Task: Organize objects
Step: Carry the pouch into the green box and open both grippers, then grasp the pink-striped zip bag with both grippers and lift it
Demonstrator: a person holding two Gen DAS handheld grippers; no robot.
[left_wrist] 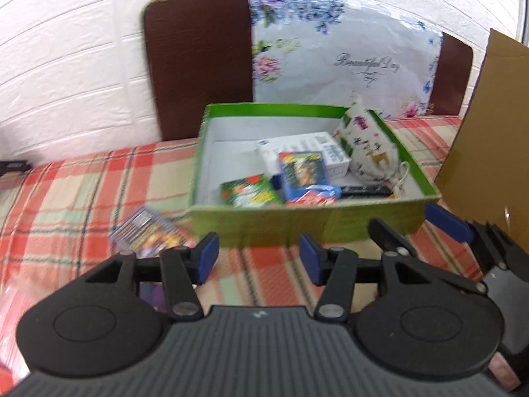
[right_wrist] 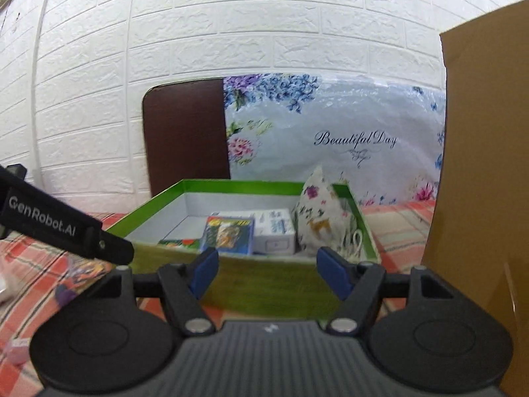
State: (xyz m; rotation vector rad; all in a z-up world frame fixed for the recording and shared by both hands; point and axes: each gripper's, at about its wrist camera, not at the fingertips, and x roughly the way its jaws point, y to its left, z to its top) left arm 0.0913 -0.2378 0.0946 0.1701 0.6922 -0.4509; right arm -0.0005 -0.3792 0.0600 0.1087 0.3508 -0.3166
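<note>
A: On the plaid tablecloth (left_wrist: 82,178), right in the middle of play, sits the green box (left_wrist: 297,225) — open top, white inside, bright green rim, and already fairly full!

B: Packed along its right side. A printed cloth pouch (left_wrist: 367,142) leans against the right wall with its drawstring trailing, a white carton (left_wrist: 317,152) beside it, a blue card pack (left_wrist: 304,172) standing in front of that, and a green packet (left_wrist: 251,193) lying flat at the near wall.

A: And one item outside it?

B: A glossy, colourful packet (left_wrist: 148,231) on the cloth, just left of the box's near corner. Blurry, so I can't read it.

A: Now the left gripper (left_wrist: 258,258)...

B: Wide apart, blue pads showing, nothing between them, hovering in front of the box's near wall without touching it.

A: And the right gripper (right_wrist: 267,269)?

B: Same story: spread wide and empty, lined up on the near wall. From the left wrist view it appears at the box's right corner.

A: Backdrop?

B: A cardboard panel (right_wrist: 486,165) standing at right, a floral bag (right_wrist: 330,132) against a brown chair back (right_wrist: 185,132), white brick wall (right_wrist: 231,16) behind
</note>
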